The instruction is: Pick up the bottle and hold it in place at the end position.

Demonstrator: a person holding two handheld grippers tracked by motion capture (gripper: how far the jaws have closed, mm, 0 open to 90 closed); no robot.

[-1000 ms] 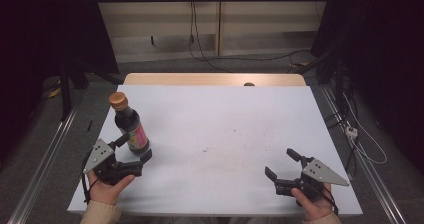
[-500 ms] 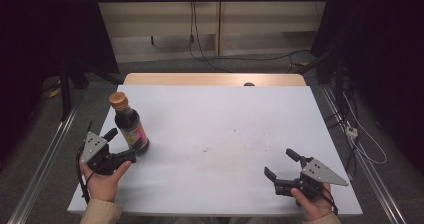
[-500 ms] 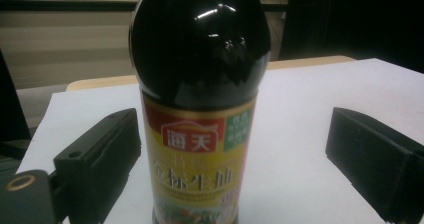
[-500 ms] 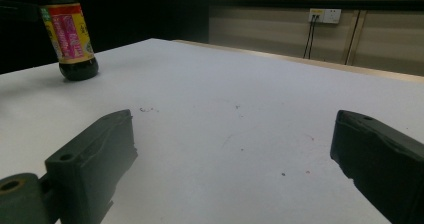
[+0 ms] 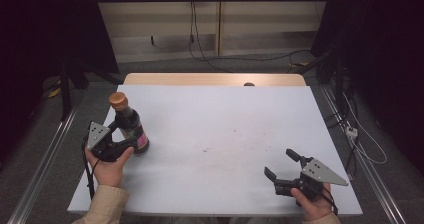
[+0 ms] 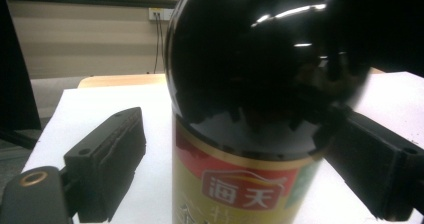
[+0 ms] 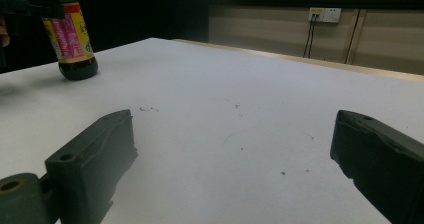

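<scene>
Fingers (image 6: 115,154) flanking bottle (image 6: 250,109), table edge (image 5: 80,184) near

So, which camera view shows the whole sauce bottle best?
The high view: the bottle stands upright at the table's left, seen from brown cap to base. The left gripper view shows its dark shoulder and label very close, cap cut off. The right gripper view shows just its lower labelled part, far away.

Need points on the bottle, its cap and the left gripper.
bottle (image 5: 134,130), high view, on the dark glass body above the label.
cap (image 5: 118,100), high view, on the brown top.
left gripper (image 5: 123,135), high view, midway between its fingertips, at the bottle's lower body.
</scene>
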